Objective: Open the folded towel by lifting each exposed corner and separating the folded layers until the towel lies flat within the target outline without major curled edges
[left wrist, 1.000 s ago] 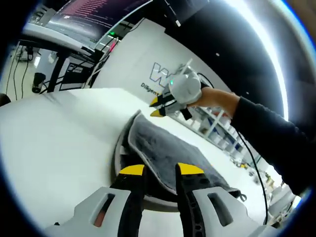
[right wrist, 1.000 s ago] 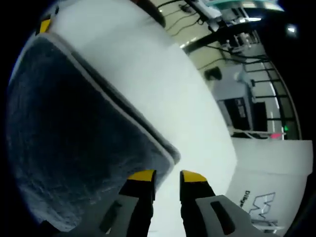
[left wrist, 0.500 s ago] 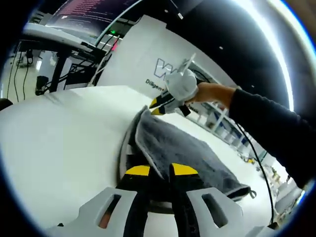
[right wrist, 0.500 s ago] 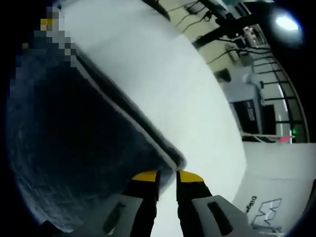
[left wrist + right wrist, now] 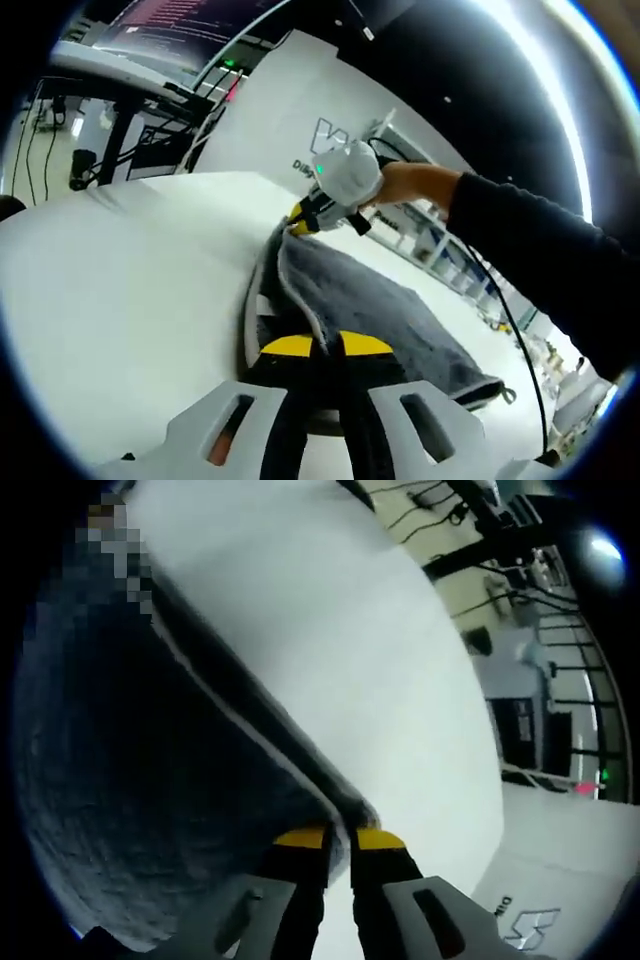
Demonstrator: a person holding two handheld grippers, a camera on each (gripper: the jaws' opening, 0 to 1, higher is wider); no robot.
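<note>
The folded grey terry towel (image 5: 365,310) lies on the white tabletop (image 5: 120,290), with its upper layer raised off the surface along one edge. A pale border runs along that raised edge. In the left gripper view, the left gripper (image 5: 326,346), with yellow-tipped black jaws, is pinched almost fully together on the near edge of the towel's top layer. At the far corner of the towel the right gripper (image 5: 301,219) (white-bodied, held by a hand in a dark sleeve) nips the cloth, which rises to a small peak there. In the right gripper view, the same gripper (image 5: 340,838) has its jaws drawn nearly together with the towel's (image 5: 150,810) pale-bordered corner caught between the tips; the dark pile spreads away to the left, the bare tabletop (image 5: 330,660) to the right. Beyond the table stands a white board with printed lettering (image 5: 290,120).
</note>
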